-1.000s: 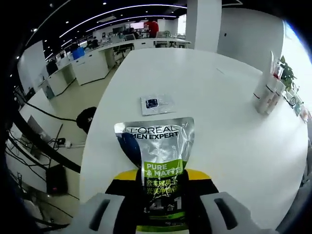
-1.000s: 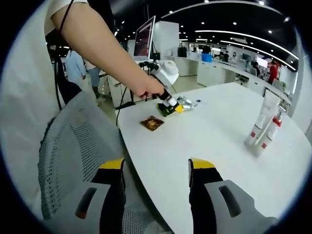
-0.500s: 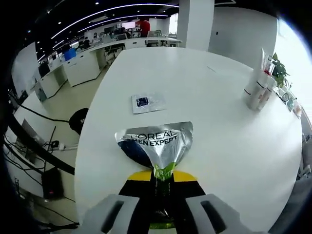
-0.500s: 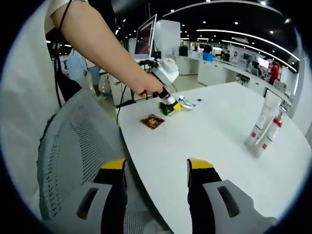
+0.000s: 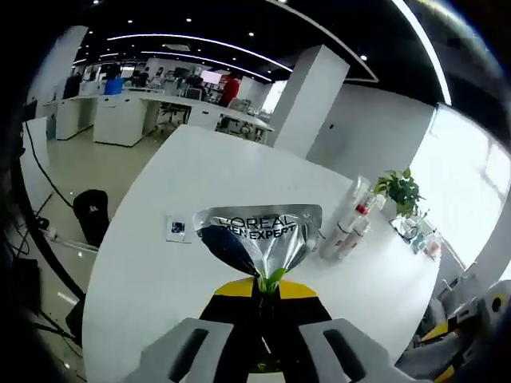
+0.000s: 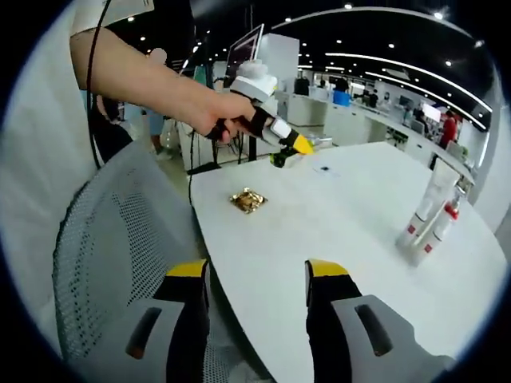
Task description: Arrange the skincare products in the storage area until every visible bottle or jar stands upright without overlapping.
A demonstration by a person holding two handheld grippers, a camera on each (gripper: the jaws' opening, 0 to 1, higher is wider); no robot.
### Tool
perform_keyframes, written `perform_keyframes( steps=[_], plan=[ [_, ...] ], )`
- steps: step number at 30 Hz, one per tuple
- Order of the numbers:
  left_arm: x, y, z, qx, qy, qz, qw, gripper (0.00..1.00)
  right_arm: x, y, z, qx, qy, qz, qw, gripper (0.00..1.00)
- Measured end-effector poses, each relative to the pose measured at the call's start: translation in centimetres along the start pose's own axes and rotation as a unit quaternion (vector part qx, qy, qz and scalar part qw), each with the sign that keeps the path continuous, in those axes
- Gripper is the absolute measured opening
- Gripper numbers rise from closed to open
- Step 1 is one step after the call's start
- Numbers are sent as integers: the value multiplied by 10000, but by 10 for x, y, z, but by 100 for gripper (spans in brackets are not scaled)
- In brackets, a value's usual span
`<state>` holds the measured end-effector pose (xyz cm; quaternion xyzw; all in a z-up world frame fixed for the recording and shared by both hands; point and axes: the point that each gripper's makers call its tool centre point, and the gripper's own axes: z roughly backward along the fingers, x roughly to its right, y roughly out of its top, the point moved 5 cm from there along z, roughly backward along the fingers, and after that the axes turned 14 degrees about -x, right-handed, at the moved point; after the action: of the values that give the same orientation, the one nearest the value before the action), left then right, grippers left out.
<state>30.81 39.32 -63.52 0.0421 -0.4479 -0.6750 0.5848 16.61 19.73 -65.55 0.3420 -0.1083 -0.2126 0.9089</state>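
My left gripper (image 5: 264,289) is shut on the lower end of a silver L'Oreal Men Expert sachet (image 5: 259,237), held up in the air above the white table (image 5: 160,255). The right gripper view shows that same left gripper (image 6: 294,146) raised over the table's far left edge, with the sachet (image 6: 313,141) at its tip. Two white tubes with red bands (image 6: 427,219) stand upright at the table's right side, also seen as the tubes (image 5: 349,227) in the left gripper view. My right gripper (image 6: 255,279) is open and empty near the table's front edge.
A small gold packet (image 6: 248,199) lies near the table's left corner. A small flat sachet with a dark patch (image 5: 178,228) lies on the table to the left. A grey mesh chair (image 6: 112,255) stands beside the table. A potted plant (image 5: 397,191) stands behind the tubes.
My left gripper has lifted the silver sachet off the table and tilted upward. The right gripper stayed still and open.
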Motion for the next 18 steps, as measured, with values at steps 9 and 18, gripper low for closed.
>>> perform_keyframes(
  steps=[9, 18],
  plan=[
    [68, -53, 36, 87, -73, -1279, 9917, 6, 2, 17, 18, 831, -294, -140, 9960, 46],
    [100, -95, 37, -203, -252, -2276, 9732, 7, 2, 33, 37, 1702, 512, -1358, 9747, 50]
  ],
)
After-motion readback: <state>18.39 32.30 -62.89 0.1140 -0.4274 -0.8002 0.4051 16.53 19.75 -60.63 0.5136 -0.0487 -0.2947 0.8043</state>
